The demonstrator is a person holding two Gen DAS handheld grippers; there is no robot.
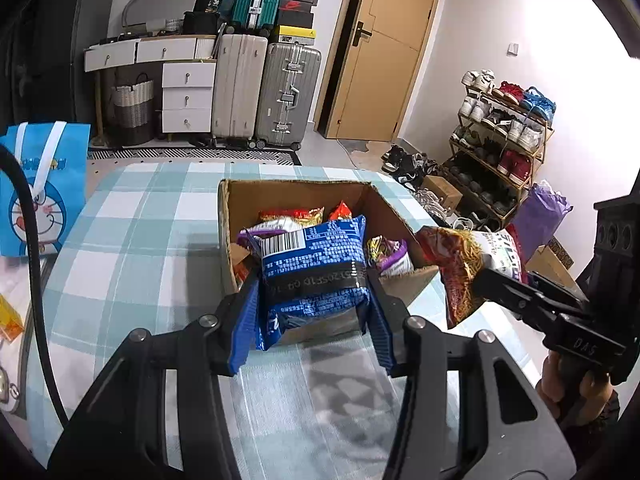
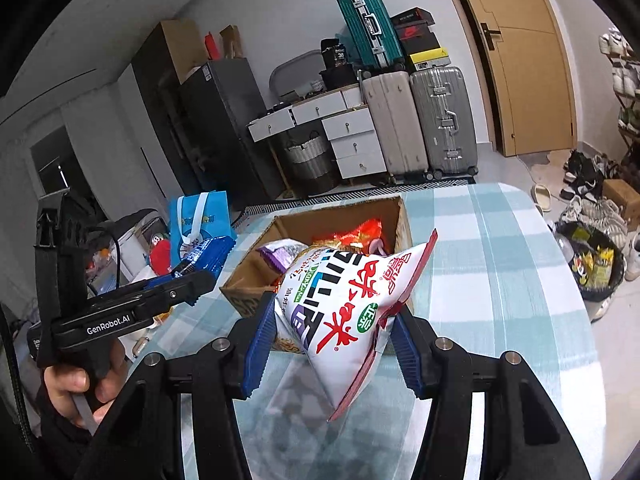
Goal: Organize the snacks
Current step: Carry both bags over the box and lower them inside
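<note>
- Left gripper (image 1: 313, 304) fingers pinch a blue snack packet (image 1: 312, 268) above the cardboard box (image 1: 384, 204).
- Right gripper (image 2: 334, 344) fingers pinch a white noodle packet (image 2: 344, 312) over the checked tabletop (image 2: 500, 264).

The left tool (image 2: 188, 280) carries white letters "GenRobot.AI" on its black side, seen from the right wrist view. In the left wrist view, the right tool (image 1: 492, 280) has the letters "DAS" on its black body, upside down.

The blue packet (image 1: 312, 276) shows a barcode near its top and a dark band with a printed code; only part of it is readable, about "205F1D". The white packet (image 2: 340, 312) has big red and dark East Asian characters and a small green round sign, which I cannot read.

A black box (image 2: 338, 56) on the white drawers (image 2: 352, 140) shows the number "38".
</note>
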